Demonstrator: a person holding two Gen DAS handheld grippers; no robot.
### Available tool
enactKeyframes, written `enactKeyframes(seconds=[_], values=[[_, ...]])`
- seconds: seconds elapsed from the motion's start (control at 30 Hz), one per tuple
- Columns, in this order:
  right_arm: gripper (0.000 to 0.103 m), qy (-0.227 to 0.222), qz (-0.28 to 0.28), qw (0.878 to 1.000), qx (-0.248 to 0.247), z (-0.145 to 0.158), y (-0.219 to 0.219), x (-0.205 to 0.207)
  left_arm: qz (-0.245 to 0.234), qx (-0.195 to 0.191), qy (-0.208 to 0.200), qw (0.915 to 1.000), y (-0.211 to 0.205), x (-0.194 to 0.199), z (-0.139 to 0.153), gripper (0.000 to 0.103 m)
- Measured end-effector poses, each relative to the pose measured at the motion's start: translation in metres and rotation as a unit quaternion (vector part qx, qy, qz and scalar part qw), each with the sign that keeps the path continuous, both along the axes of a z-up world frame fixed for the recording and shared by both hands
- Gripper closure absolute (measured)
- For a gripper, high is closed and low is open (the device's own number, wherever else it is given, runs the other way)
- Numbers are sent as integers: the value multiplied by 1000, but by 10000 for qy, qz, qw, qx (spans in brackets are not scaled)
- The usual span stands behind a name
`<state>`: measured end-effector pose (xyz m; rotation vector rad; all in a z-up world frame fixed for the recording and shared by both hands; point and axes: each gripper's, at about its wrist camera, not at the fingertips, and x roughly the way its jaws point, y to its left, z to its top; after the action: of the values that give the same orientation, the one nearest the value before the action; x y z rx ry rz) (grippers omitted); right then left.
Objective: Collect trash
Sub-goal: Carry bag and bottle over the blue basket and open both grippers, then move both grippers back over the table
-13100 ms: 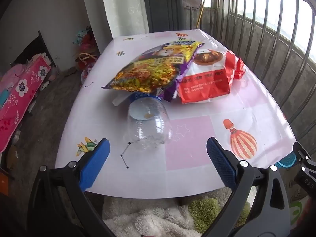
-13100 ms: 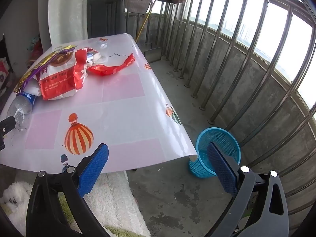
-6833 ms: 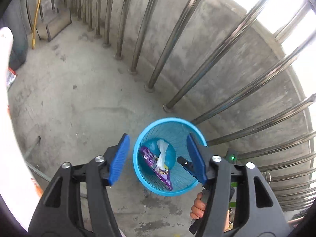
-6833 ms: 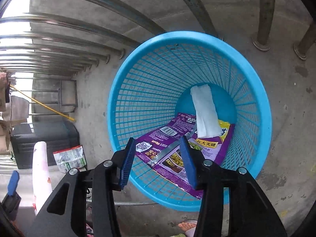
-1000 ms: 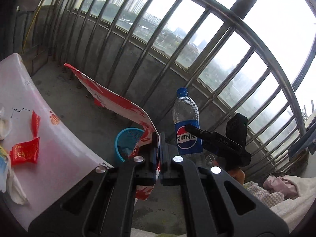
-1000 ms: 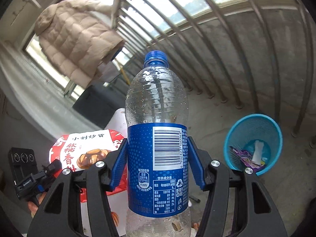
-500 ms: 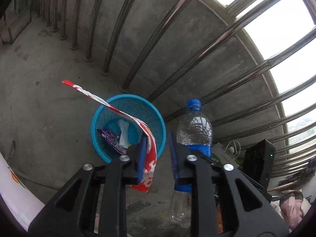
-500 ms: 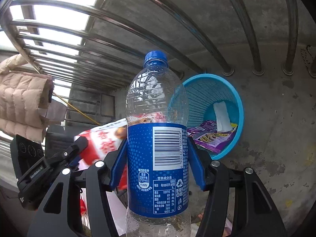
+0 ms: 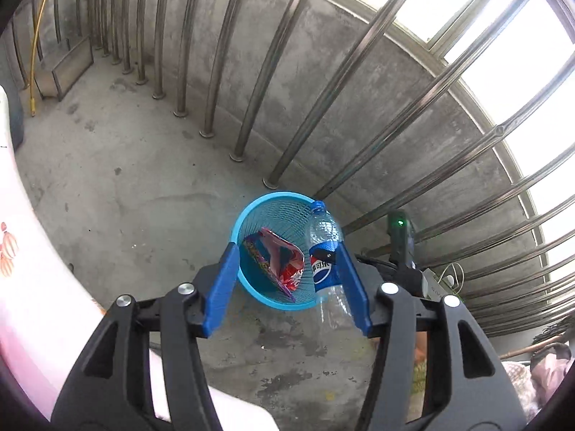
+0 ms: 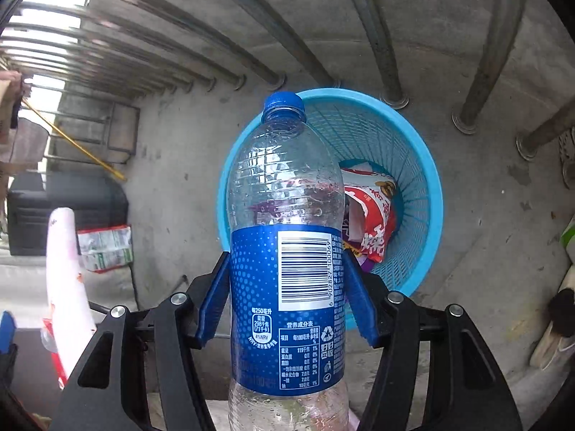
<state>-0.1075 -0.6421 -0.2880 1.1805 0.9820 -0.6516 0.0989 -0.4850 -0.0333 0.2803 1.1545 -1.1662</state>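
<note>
Blue pads of the right gripper [image 10: 287, 294] clamp the label band of the clear plastic bottle [image 10: 287, 244]. Its long axis runs straight out along the fingers, cap leading, pointing down at the near rim of the blue basket [image 10: 427, 179] on the concrete floor; the cap overlaps that rim. The left gripper [image 9: 293, 287], jaws just opened with nothing between them, hangs above the same basket, where the red snack bag [image 9: 287, 262] lies inside. Carrying the bottle forward over the opening looks like the remaining move.
</note>
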Motion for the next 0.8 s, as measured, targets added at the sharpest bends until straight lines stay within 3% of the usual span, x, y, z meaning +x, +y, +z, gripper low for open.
enactKeyframes(seconds=[0.13, 0.27, 0.37, 0.67, 0.8], values=[[43, 861, 449, 9945, -386, -13, -10, 25, 129, -190, -334, 9992, 44, 4, 26, 32], [32, 837, 528, 9915, -846, -3, -7, 28, 388, -403, -628, 9965, 89, 10, 45, 23], [32, 943, 573, 9866, -1201, 5, -4, 27, 615, -525, -839, 9932, 120, 9, 53, 20], [32, 670, 284, 9859, -1510, 35, 25, 7, 1302, -891, -896, 9834, 209, 26, 63, 19], [32, 490, 148, 9823, -1799, 62, 49, -1, 1626, -865, -925, 9785, 245, 30, 64, 17]])
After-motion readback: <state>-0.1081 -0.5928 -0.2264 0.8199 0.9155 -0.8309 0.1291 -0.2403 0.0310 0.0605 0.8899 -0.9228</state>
